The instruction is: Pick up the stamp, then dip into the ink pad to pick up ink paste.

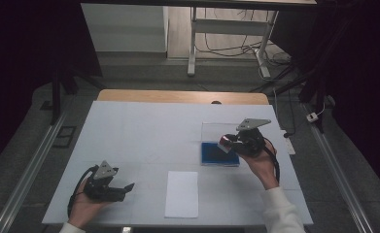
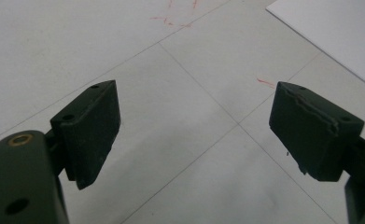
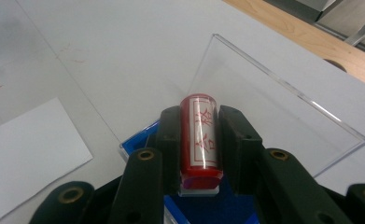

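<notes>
Red cylindrical stamp (image 3: 200, 140) with a clear printed sleeve sits clenched between the black jaws of my right tool (image 3: 200, 142), held above the blue ink pad (image 1: 219, 153) in its clear open-lidded case on the white-covered bench (image 1: 144, 131). My left tool (image 2: 194, 130) rests released, jaws wide apart, near the white paper sheet (image 1: 181, 193).

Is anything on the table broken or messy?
A few things. The left gripper's right black pad has a ragged, chipped edge. Faint red scribble marks stain the white table cover. The blue ink pad's clear plastic lid stands open, tilted back.
</notes>
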Action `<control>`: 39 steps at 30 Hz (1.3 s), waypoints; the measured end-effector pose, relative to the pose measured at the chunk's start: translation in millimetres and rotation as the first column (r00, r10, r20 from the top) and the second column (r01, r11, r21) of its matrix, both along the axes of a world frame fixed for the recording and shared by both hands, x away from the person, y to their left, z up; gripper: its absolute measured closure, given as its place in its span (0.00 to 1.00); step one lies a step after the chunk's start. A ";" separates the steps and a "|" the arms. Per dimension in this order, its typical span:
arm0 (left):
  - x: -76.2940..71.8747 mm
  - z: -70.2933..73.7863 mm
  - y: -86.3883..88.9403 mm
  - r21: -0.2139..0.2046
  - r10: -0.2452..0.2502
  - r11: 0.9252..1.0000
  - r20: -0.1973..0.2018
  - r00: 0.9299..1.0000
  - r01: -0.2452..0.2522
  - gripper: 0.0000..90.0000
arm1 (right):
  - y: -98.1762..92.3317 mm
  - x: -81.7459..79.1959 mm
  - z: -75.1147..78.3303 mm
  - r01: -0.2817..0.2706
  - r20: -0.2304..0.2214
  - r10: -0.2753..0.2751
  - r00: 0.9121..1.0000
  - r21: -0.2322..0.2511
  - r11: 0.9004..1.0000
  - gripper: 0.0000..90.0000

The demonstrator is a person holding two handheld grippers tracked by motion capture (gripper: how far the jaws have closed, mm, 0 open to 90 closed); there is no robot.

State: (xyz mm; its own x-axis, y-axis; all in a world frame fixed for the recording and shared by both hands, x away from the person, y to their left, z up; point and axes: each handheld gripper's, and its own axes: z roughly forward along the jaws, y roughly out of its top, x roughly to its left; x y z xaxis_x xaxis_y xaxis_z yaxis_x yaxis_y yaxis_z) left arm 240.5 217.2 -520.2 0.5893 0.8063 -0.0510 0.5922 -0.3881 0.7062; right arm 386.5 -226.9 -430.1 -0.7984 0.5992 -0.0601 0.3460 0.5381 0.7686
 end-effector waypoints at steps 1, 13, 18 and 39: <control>0.1 -0.1 0.0 0.001 -0.001 1.000 0.000 1.000 0.001 0.19 | 0.1 -0.9 1.3 0.003 -0.001 -0.003 1.000 -0.002 1.000 0.77; -0.8 -0.3 0.0 0.002 -0.001 1.000 -0.002 1.000 0.001 0.19 | 1.3 -1.4 3.8 0.006 -0.010 -0.006 1.000 -0.043 0.999 0.78; -0.9 0.0 0.6 -0.001 0.004 1.000 0.000 1.000 -0.004 0.19 | 2.2 0.3 1.5 0.008 -0.019 -0.010 1.000 -0.056 0.998 0.77; -2.4 -0.8 2.5 0.012 0.018 1.000 -0.007 1.000 -0.018 0.19 | 14.1 12.5 -25.6 0.026 -0.060 -0.034 0.998 -0.120 0.992 0.77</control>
